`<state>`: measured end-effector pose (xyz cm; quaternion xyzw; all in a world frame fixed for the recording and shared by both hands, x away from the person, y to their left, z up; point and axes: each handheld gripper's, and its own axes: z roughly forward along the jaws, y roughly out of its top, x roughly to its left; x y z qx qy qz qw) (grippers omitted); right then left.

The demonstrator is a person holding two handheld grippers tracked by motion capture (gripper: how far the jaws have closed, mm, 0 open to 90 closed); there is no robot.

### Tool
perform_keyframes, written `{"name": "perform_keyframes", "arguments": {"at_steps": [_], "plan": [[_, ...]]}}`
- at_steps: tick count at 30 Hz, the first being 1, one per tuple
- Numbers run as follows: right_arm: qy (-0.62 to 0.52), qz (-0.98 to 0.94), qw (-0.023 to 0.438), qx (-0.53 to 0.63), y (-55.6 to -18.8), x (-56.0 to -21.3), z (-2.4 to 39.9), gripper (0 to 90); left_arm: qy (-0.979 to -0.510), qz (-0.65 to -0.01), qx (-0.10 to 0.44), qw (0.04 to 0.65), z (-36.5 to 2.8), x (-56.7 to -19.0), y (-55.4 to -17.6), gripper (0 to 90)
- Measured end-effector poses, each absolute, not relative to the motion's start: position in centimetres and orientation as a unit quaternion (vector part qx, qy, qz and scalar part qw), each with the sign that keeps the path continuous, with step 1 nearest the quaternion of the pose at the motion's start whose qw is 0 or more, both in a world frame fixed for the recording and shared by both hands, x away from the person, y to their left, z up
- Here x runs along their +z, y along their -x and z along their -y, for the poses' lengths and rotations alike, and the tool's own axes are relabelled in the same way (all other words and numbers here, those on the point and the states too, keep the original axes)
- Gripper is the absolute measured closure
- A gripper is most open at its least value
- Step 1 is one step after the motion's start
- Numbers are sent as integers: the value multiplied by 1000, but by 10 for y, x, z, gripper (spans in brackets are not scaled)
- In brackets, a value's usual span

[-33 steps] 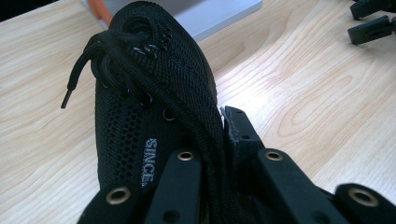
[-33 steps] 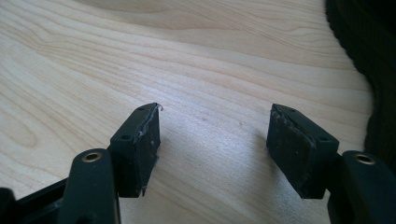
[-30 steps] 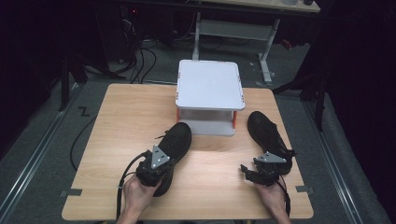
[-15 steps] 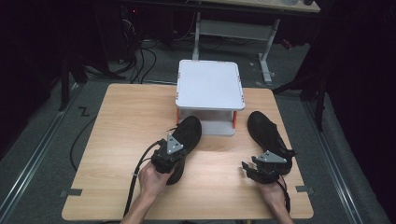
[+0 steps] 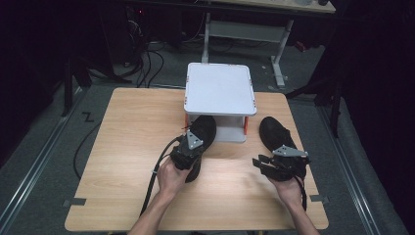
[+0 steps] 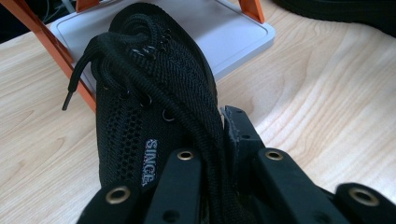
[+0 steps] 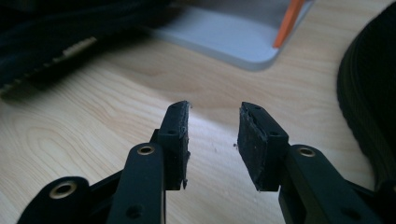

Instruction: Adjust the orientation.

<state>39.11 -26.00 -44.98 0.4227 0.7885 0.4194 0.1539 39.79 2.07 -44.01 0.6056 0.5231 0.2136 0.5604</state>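
Note:
A black mesh shoe (image 5: 204, 131) with black laces (image 6: 154, 88) points its toe under the white two-tier rack (image 5: 219, 88) with orange posts. My left gripper (image 5: 190, 152) (image 6: 210, 140) is shut on the shoe's heel end, near the laces. A second black shoe (image 5: 275, 133) (image 7: 369, 93) lies on the table to the right of the rack. My right gripper (image 5: 260, 164) (image 7: 215, 116) hovers just in front of that shoe and points left. Its jaws have just been closing, stand apart and have nothing between them.
The wooden table (image 5: 127, 147) has bare room on its left half and along the front edge. The rack's lower shelf (image 6: 219, 28) (image 7: 229, 32) lies flat on the table. Cables (image 5: 147, 54) and a desk frame stand on the floor behind.
My left gripper has carried its shoe forward and to the right, so the toe now reaches under the rack. The right gripper has risen a little and its jaws have narrowed.

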Motion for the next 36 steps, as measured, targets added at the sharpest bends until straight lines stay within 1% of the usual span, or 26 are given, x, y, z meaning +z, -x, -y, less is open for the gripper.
{"name": "perform_keyframes", "arguments": {"at_steps": [6,10,15,26,30,36], "plan": [[-408,-785,160,439,-401,-427,255,631,-603,-528,222,555,-14,-442,-409,841],[-405,-782,180,438,-410,-412,253,630,-605,-530,228,549,-9,-443,-417,840],[-412,-775,189,441,-422,-398,253,632,-607,-534,236,539,-3,-446,-425,839],[-392,-763,223,463,-445,-354,244,699,-600,-547,242,531,1,-451,-437,839],[-389,-765,230,459,-457,-345,235,742,-596,-553,247,527,3,-450,-441,839],[-384,-774,242,442,-479,-339,216,767,-597,-556,253,520,7,-452,-448,839]]}}
